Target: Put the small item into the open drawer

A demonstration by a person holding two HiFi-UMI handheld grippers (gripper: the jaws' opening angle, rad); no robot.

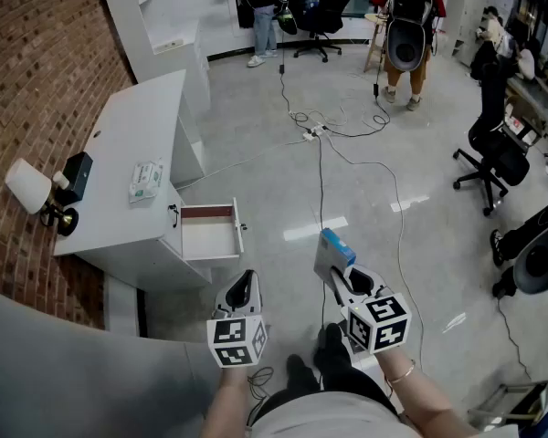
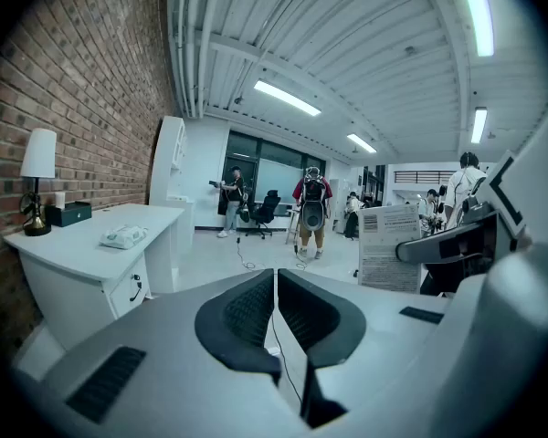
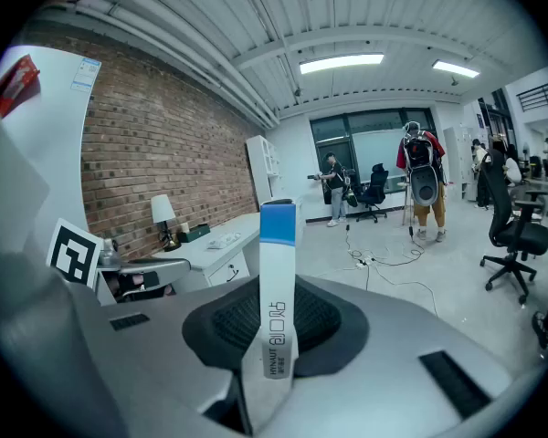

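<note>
Between the pads [image 3: 226, 322] of the right gripper [image 3: 276, 328], a small box [image 3: 277, 263] stands clamped edge-on, blue end forward, likely so it slips straight in. The left gripper [image 2: 276, 310] is closed, empty, idle. The open drawer [image 1: 207, 242] juts from the desk's [image 1: 128, 126] near front corner, well apart from the box.

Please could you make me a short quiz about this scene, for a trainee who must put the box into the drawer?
1. Which gripper holds the white and blue box? A left, B right, C neither.
2. True or false: the drawer of the white desk stands open.
3. Fill in: beside the dark box on the desk stands a ___.
Key: 1 B, the right gripper is shut on it. 2 True. 3 lamp.
</note>
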